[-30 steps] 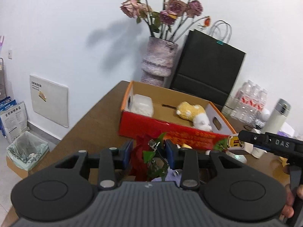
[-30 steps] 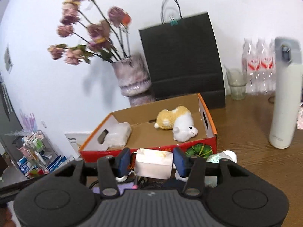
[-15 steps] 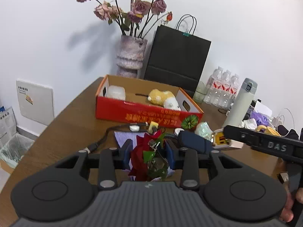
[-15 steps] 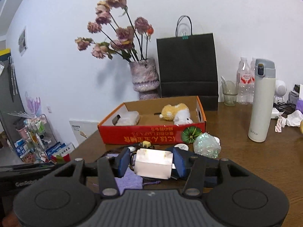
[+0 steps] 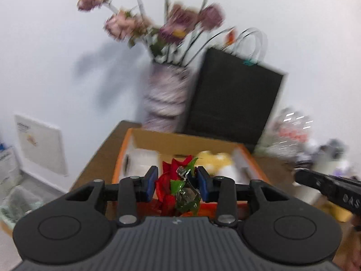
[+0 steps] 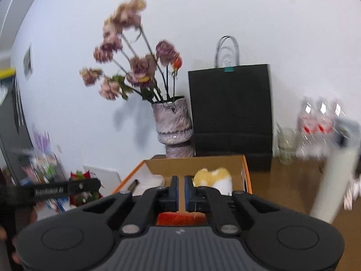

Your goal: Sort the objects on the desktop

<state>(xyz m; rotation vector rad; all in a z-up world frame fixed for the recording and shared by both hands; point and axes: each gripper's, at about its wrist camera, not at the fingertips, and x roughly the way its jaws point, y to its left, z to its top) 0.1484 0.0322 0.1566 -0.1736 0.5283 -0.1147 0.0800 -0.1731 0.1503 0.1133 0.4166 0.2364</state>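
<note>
The left gripper [image 5: 176, 181] is clamped on a red-and-green ornament [image 5: 178, 192], a crinkled bunch of glossy red petals and green leaves with a small metal clip at its top. Its blue pads [image 5: 150, 181] press on both sides of the bunch, which sits squarely between them and pokes up above the fingertips. It hangs over the near wall of the cardboard box [image 5: 126, 149], a shallow open tray with an orange rim, plain brown inside and red outside.

In the box lie a soft yellow-and-white plush toy [image 5: 214, 158] and a pale, rounded block [image 5: 144, 160] toward the left end; blur hides what the block is made of.

The right gripper [image 6: 181, 190] is clenched with nothing between its fingers, the blue pads nearly meeting with only a thin slit left. It points at the same box [image 6: 246, 176], with the plush toy [image 6: 214, 176] just past its tips. The ornament [image 6: 79, 176] shows at the far left of this view, beside the other tool.

Behind the box stand a rough, mottled purple vase [image 6: 172, 126] of dried pink roses [image 6: 140, 67] and a matte black paper bag [image 6: 230, 108] with looped handles. A smooth white flask [image 6: 334, 174], streaked by motion, stands at the right on the brown wooden table [image 6: 293, 185]
</note>
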